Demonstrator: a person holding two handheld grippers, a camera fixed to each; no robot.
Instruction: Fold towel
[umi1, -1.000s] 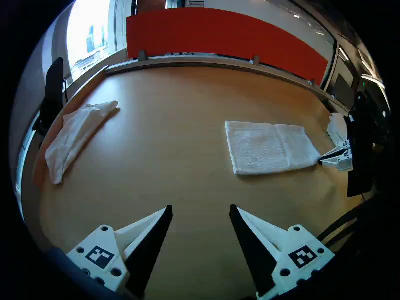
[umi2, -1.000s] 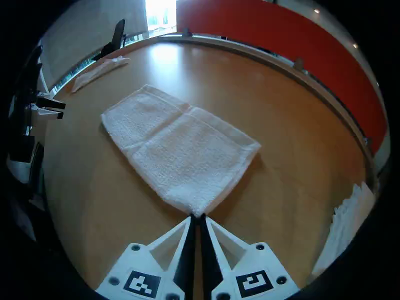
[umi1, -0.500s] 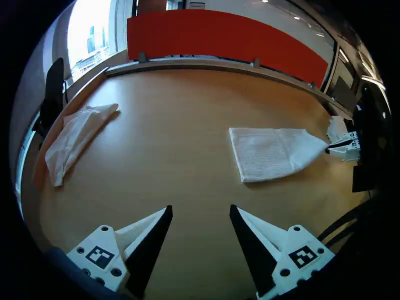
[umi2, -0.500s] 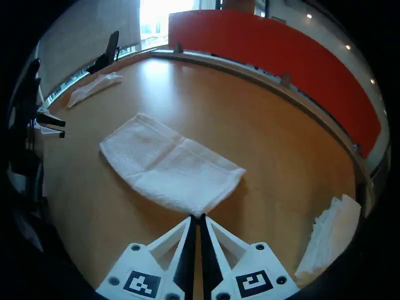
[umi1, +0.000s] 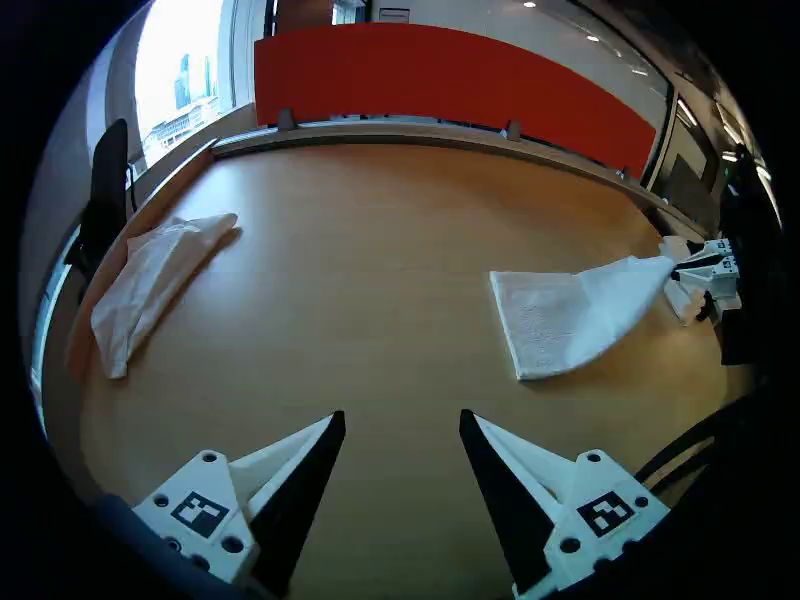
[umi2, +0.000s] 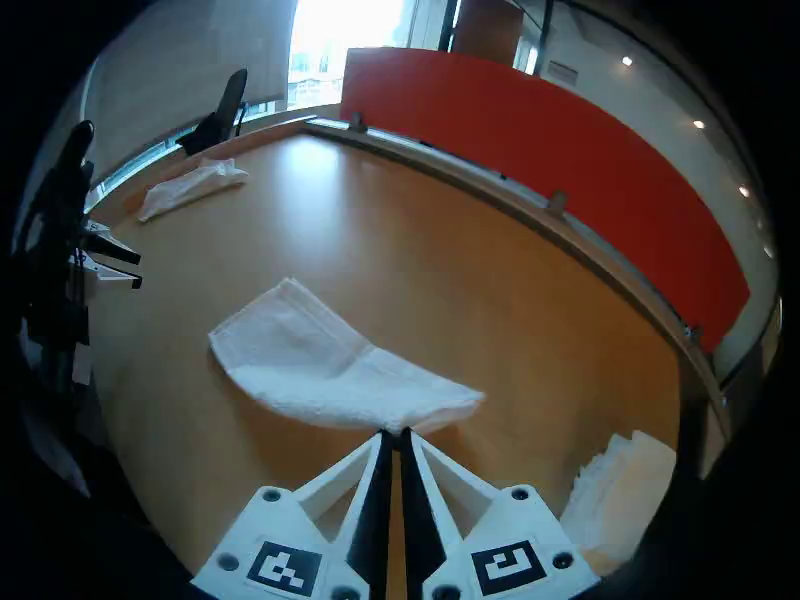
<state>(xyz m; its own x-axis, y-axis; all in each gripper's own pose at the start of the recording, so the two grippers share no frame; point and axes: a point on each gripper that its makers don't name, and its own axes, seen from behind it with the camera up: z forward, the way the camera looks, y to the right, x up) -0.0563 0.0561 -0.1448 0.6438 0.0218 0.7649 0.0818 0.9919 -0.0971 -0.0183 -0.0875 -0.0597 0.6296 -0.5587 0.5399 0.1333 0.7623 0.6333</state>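
Note:
A white towel (umi2: 320, 365), folded, lies on the wooden table (umi2: 450, 270). My right gripper (umi2: 393, 436) is shut on its near corner and holds that corner up off the table, while the far part still rests flat. In the left gripper view the same towel (umi1: 570, 310) slopes up to the right gripper (umi1: 676, 266) at the far right. My left gripper (umi1: 400, 425) hovers open over bare table (umi1: 380, 260), well short of the towel, with nothing between its fingers. It also appears at the left edge of the right gripper view as the left gripper (umi2: 110, 265).
A second white towel (umi1: 150, 275) lies loosely folded at the table's far left edge, also seen as the second towel (umi2: 190, 185). A stack of white cloths (umi2: 620, 490) sits near my right gripper. A red partition (umi1: 450, 80) lines the back edge; a dark chair (umi1: 105, 195) stands beyond the left side.
My right gripper has risen and pulled back with the towel corner in it, lifting that end and dragging the towel to the right. The left gripper has not moved.

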